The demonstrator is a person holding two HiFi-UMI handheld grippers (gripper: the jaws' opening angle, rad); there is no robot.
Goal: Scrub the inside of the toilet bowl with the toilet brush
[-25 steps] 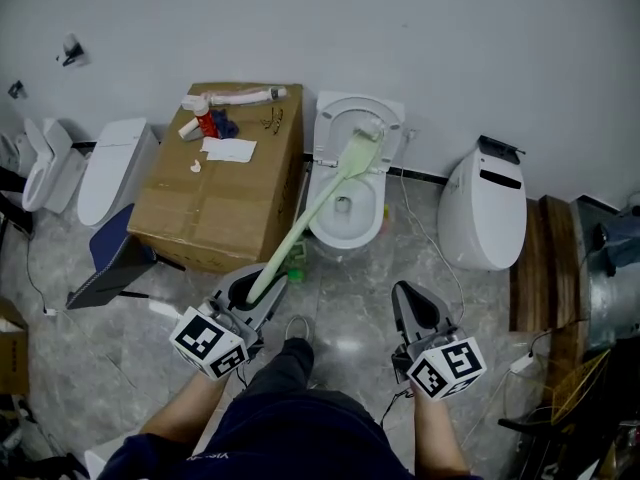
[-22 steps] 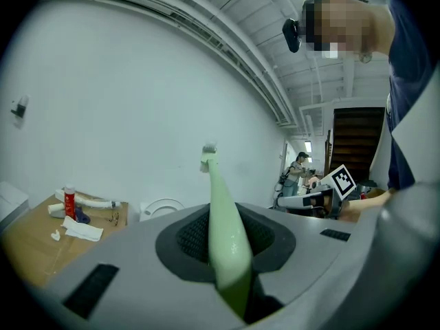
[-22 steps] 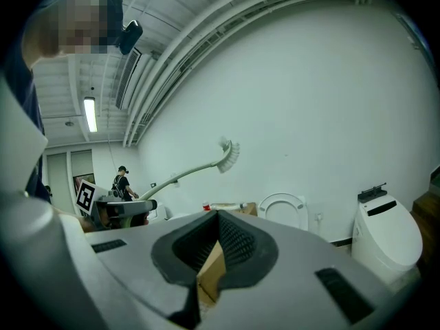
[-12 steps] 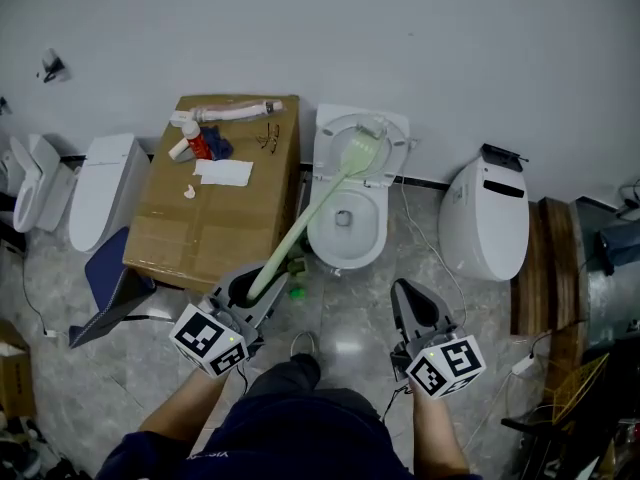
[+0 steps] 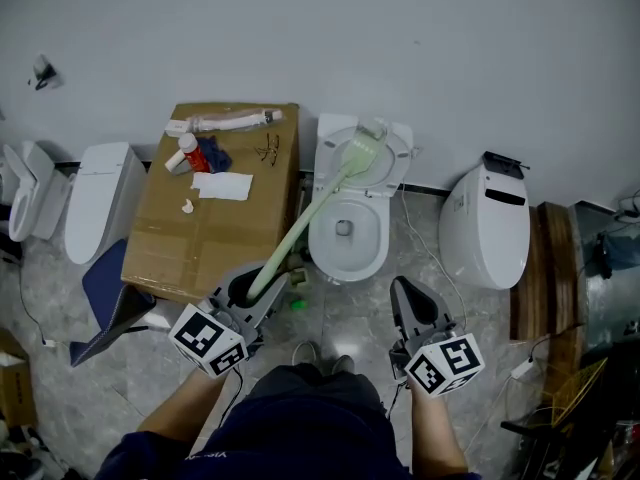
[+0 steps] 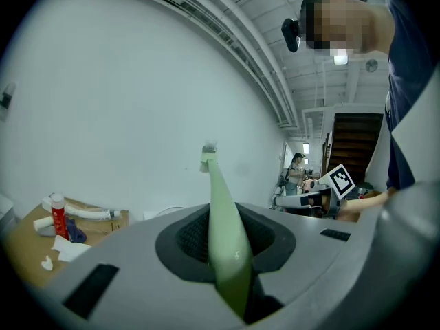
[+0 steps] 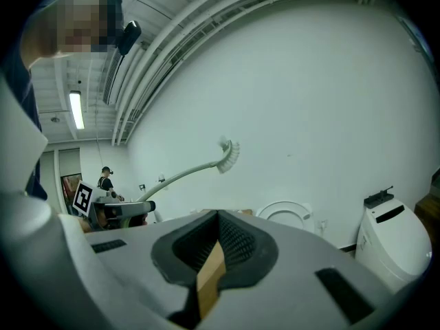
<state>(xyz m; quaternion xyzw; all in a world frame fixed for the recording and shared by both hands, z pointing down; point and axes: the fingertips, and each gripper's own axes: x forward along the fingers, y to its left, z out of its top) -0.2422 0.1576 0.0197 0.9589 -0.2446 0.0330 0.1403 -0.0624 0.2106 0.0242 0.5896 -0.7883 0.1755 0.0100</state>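
Observation:
A white toilet (image 5: 345, 236) stands open against the wall, its lid (image 5: 385, 163) raised. My left gripper (image 5: 250, 290) is shut on the lower end of a long pale-green toilet brush (image 5: 300, 230). The handle slants up and away, and the brush head (image 5: 364, 144) hangs in the air over the back of the toilet, outside the bowl. In the left gripper view the handle (image 6: 225, 234) sits clamped between the jaws. The right gripper view shows the brush head (image 7: 227, 155) high in front of the wall. My right gripper (image 5: 408, 304) is shut and holds nothing, to the right in front of the toilet.
A cardboard box (image 5: 210, 233) with a red bottle (image 5: 188, 153), paper and a white tube stands left of the toilet. Another white toilet (image 5: 486, 223) stands to the right, and more fixtures (image 5: 92, 198) to the far left. Wooden boards (image 5: 548, 268) and cables lie at right.
The view has drifted back from the toilet, and the person's forward foot has drawn in. The brush stays raised in the left gripper; both grippers keep their places.

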